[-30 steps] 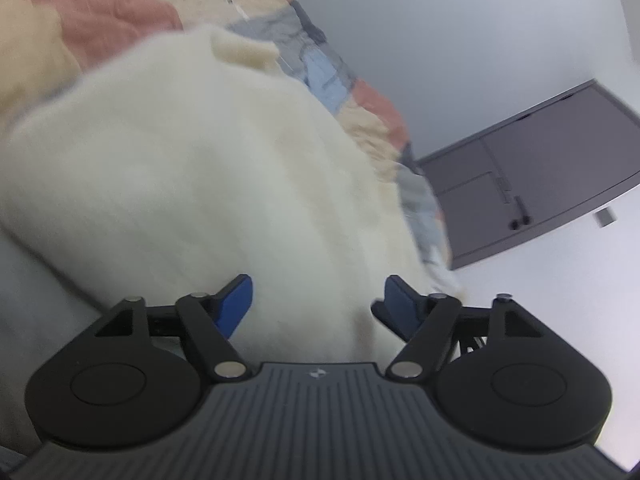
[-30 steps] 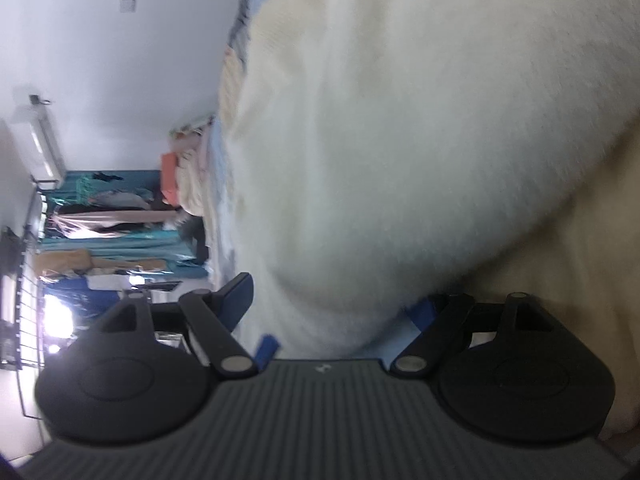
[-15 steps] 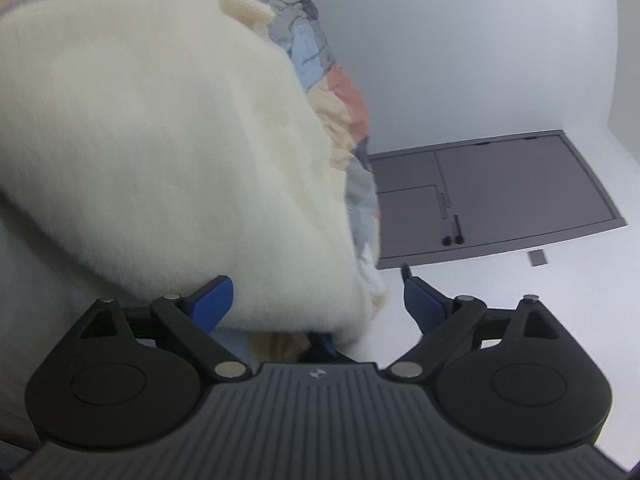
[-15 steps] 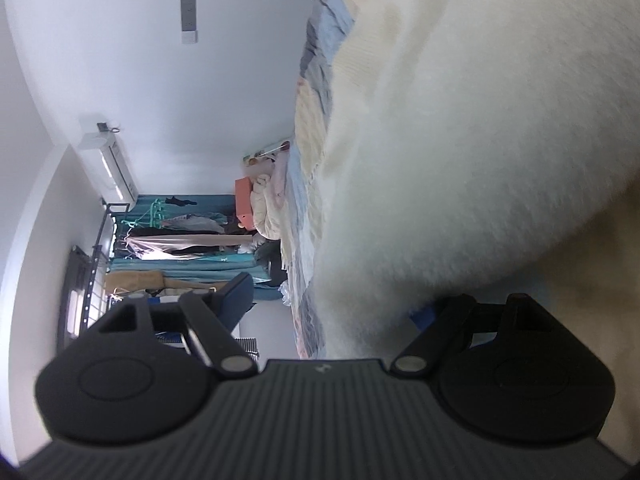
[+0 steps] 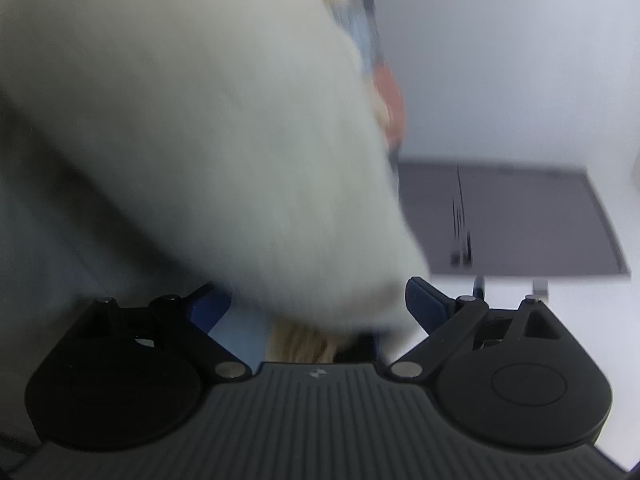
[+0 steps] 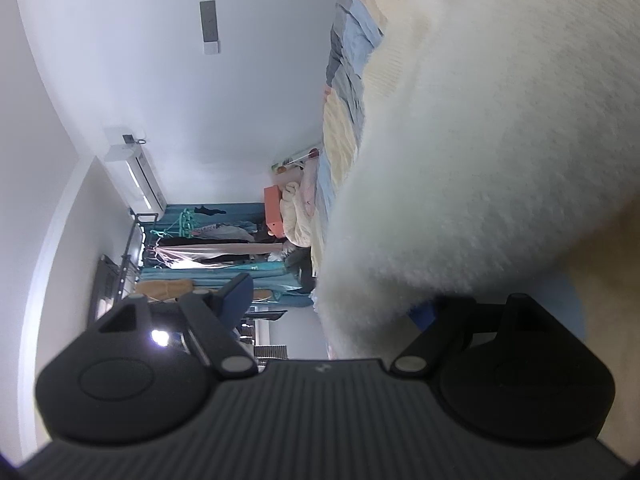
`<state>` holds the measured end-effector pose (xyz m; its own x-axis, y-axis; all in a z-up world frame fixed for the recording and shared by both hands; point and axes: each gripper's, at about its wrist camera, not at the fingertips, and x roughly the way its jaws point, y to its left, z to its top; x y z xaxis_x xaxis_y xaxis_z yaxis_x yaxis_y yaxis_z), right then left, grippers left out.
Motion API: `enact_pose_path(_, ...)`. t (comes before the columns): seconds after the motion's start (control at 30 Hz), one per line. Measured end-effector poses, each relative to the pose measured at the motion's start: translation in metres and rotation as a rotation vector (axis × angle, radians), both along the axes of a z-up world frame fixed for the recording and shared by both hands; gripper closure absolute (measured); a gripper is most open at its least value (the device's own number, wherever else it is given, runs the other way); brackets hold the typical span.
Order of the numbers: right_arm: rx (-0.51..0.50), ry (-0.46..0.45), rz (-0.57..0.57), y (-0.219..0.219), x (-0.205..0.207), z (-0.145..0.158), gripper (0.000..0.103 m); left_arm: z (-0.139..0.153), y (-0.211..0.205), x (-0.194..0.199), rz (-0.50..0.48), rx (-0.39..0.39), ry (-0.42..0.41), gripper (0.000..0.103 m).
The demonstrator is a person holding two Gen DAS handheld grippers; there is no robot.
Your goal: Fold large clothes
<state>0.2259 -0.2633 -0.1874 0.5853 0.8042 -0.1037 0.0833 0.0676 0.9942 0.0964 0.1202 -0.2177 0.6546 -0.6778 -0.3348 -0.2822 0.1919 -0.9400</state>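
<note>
A fluffy cream-white fleece garment (image 5: 208, 128) fills most of the left wrist view, its soft nap blurred, its rounded edge hanging between the spread blue pads of the left tool (image 5: 318, 306) without being pinched. It lies on a quilted patchwork bedspread (image 6: 344, 92) of blue, cream and coral patches. The right tool (image 6: 334, 300) stands wide too, one pad (image 6: 236, 292) free in the air, the other buried under the garment's thick pile (image 6: 480, 152). A flat grey door (image 5: 512, 220) shows beyond.
</note>
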Motion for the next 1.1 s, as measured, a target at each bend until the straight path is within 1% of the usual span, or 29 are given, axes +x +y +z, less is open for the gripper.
enact_pose_path(0.07,0.002,0.006,0.0,-0.001,-0.002,-0.003,0.02,-0.004,0.012,-0.005,0.092,-0.022,0.013,0.007)
enact_pose_path(0.13,0.003,0.019,-0.001,-0.002,-0.005,-0.006,0.02,-0.007,0.022,-0.008,0.165,-0.017,0.032,0.008)
enact_pose_path(0.2,-0.008,0.034,0.001,-0.001,-0.009,-0.007,0.02,-0.009,0.027,-0.01,0.209,-0.008,0.051,0.01)
enact_pose_path(0.23,-0.025,0.041,0.006,-0.001,-0.011,-0.007,0.02,-0.009,0.027,-0.01,0.219,-0.001,0.057,0.013)
enact_pose_path(0.27,-0.054,0.052,0.017,0.0,-0.014,-0.007,0.02,-0.008,0.026,-0.009,0.222,0.022,0.063,0.015)
enact_pose_path(0.33,-0.104,0.064,0.032,0.003,-0.019,-0.007,0.02,-0.002,0.025,-0.008,0.222,0.088,0.067,0.026)
enact_pose_path(0.37,-0.118,0.078,0.036,0.004,-0.021,-0.009,0.02,0.001,0.023,-0.008,0.224,0.122,0.068,0.03)
enact_pose_path(0.4,-0.126,0.096,0.04,0.005,-0.023,-0.012,0.02,0.003,0.021,-0.008,0.228,0.143,0.069,0.036)
enact_pose_path(0.43,-0.137,0.12,0.05,0.007,-0.024,-0.015,0.021,0.004,0.022,-0.008,0.237,0.154,0.071,0.042)
enact_pose_path(0.47,-0.163,0.145,0.065,0.009,-0.024,-0.018,0.021,0.004,0.024,-0.012,0.247,0.158,0.071,0.046)
enact_pose_path(0.53,-0.26,0.187,0.076,0.009,-0.023,-0.021,0.021,0.005,0.024,-0.012,0.257,0.168,0.073,0.06)
enact_pose_path(0.57,-0.279,0.2,0.061,0.006,-0.023,-0.024,0.021,0.006,0.031,-0.016,0.264,0.168,0.071,0.061)
enact_pose_path(0.63,-0.276,0.219,0.045,0.001,-0.023,-0.028,0.023,0.005,0.029,-0.014,0.266,0.179,0.065,0.066)
enact_pose_path(0.67,-0.283,0.215,0.039,0.0,-0.024,-0.027,0.023,0.006,0.029,-0.016,0.264,0.19,0.058,0.067)
enact_pose_path(0.7,-0.305,0.2,0.031,-0.001,-0.025,-0.024,0.023,0.009,0.034,-0.026,0.262,0.2,0.05,0.067)
enact_pose_path(0.77,-0.35,0.168,-0.006,-0.003,-0.03,-0.016,0.021,0.011,0.034,-0.026,0.261,0.215,0.037,0.068)
enact_pose_path(0.83,-0.353,0.156,-0.044,-0.007,-0.036,-0.012,0.021,0.01,0.036,-0.026,0.261,0.217,0.035,0.069)
enact_pose_path(0.9,-0.344,0.17,-0.106,-0.017,-0.043,-0.013,0.021,0.009,0.036,-0.024,0.265,0.216,0.033,0.069)
enact_pose_path(0.93,-0.363,0.179,-0.143,-0.024,-0.046,-0.013,0.021,0.007,0.037,-0.025,0.268,0.211,0.032,0.069)
enact_pose_path(0.97,-0.412,0.183,-0.183,-0.031,-0.049,-0.009,0.021,0.007,0.037,-0.025,0.269,0.207,0.031,0.069)
enact_pose_path(1.0,-0.469,0.166,-0.21,-0.035,-0.05,-0.005,0.021,0.004,0.037,-0.024,0.27,0.205,0.031,0.069)
enact_pose_path(1.03,-0.492,0.153,-0.221,-0.038,-0.05,-0.002,0.021,0.005,0.037,-0.027,0.271,0.205,0.031,0.069)
enact_pose_path(1.1,-0.506,0.149,-0.228,-0.038,-0.051,-0.002,0.024,0.006,0.038,-0.028,0.274,0.205,0.031,0.07)
